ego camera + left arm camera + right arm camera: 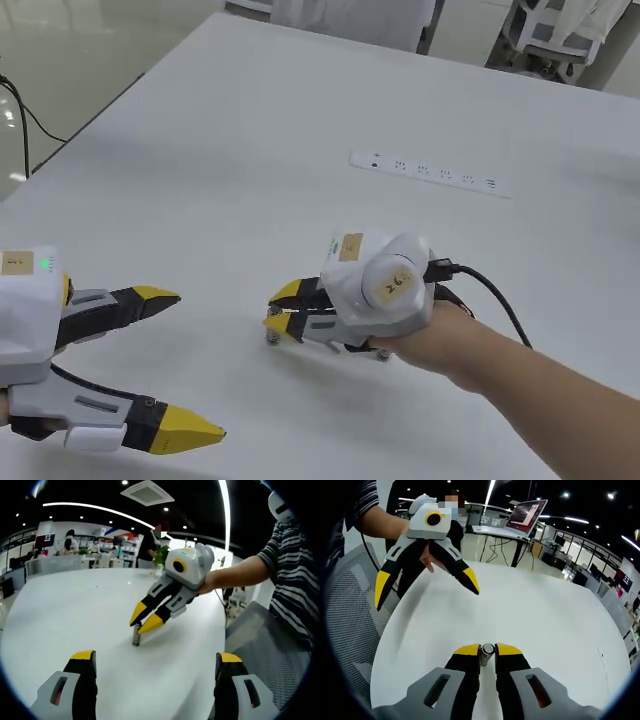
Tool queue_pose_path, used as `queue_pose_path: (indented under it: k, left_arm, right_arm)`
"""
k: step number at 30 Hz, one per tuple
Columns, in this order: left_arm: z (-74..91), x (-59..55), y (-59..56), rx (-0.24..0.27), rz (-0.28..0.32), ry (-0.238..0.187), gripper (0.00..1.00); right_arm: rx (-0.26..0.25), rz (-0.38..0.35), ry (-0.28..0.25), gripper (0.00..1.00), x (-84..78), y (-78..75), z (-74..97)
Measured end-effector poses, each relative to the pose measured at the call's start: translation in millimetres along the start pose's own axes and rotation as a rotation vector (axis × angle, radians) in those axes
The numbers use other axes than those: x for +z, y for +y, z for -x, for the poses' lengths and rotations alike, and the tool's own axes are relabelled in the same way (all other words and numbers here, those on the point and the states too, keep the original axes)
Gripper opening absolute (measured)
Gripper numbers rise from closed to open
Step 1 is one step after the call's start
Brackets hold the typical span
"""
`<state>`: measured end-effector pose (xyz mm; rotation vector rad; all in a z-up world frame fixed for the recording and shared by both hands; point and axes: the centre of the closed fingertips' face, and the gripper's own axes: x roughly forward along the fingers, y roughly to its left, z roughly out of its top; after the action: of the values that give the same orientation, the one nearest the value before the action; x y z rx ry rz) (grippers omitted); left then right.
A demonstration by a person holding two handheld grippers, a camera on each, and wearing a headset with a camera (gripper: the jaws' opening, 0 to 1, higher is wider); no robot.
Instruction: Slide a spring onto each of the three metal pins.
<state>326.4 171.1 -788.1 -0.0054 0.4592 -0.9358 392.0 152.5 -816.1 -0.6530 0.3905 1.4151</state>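
While the right gripper (488,651) sits low over the white tabletop (250,130), we record its yellow-tipped jaws closed on a small coil spring (486,656), one tip on either side of the coil. In the left gripper view the spring stands upright. Its base touches the tabletop and the jaw tips pinch its upper end. We cannot tell whether a pin sits inside the coil.

Position, head view: this gripper is about midway along the near edge of the tabletop and a little in from it, well clear of the left edge. A bare hand (440,335) holds it, and a black cable (492,287) leaves its back toward the right.

Left gripper (185,365): jaws spread wide with nothing between them. It is at the near left corner of the tabletop, apart from the right gripper, with its tips pointing toward the spring.

Other items: a white power strip (430,172) lies flat nearer the far edge, well apart from both grippers. The right gripper view shows a grey mesh chair (350,615) beyond the tabletop edge, beside the person holding the left gripper.
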Motion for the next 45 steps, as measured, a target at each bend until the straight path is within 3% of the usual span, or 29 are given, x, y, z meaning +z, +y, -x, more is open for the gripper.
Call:
queue_pose_path:
  k: [13,20,26,36,43,45]
  left_arm:
    - [-3.1,3.1,-2.9,-0.009,0.001,-0.005,0.96]
    - [-5.6,12.3,-2.6,-0.010,-0.006,-0.018,0.96]
    - [-8.3,20.0,-1.4,-0.009,-0.012,-0.029,0.96]
    - [-12.5,26.2,-2.6,-0.007,-0.014,-0.039,0.95]
    - [-15.3,29.8,-1.0,0.003,-0.014,-0.046,0.94]
    - [-15.9,31.3,-1.3,0.004,-0.016,-0.050,0.94]
  right_arm:
    - [-0.002,-0.033,-0.002,0.12,0.6,-0.5,0.6]
    - [-0.023,-0.063,-0.049,0.15,13.5,-5.2,8.9]
    - [-0.044,-0.086,-0.087,0.17,19.0,-4.6,26.5]
    - [-0.101,-0.197,-0.153,0.28,13.2,-8.2,56.3]
    - [-0.122,-0.221,-0.174,0.36,10.7,-1.6,69.9]
    - [-0.150,-0.226,-0.183,0.39,6.7,-3.8,76.7]
